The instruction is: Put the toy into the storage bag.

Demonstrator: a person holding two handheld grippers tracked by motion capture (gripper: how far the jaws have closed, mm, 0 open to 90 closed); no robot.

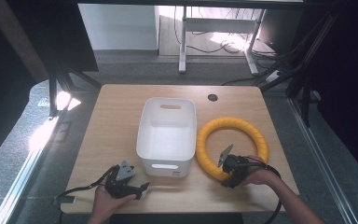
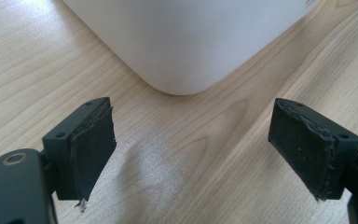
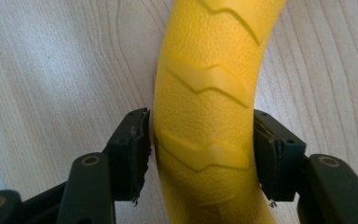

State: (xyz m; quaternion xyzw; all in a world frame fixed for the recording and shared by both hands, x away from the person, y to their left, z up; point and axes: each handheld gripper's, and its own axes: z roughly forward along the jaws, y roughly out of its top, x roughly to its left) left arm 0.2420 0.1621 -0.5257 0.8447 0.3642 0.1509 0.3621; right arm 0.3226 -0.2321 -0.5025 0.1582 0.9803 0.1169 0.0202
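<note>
**Right gripper clamps the yellow ring**

The right gripper (image 3: 200,154) is clamped on the yellow ring (image 1: 231,145), which lies flat near the bench's (image 1: 121,121) right edge, beside the white bin (image 1: 168,135). The left gripper (image 2: 193,149) rests with jaws apart at the front edge. Grasping seems done; next likely calls for lifting the ring clear over the bin's wall.

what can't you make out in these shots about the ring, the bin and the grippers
- Yellow ring: right gripper view cuts it off at the top and bottom edges; in the high view the right gripper covers its near arc.
- White bin: left gripper view has just one lower corner, the rest is past the top edge.
- Bin floor, high view: washed out by glare.
- Left gripper: its jaws are too small in the high view to judge.
</note>
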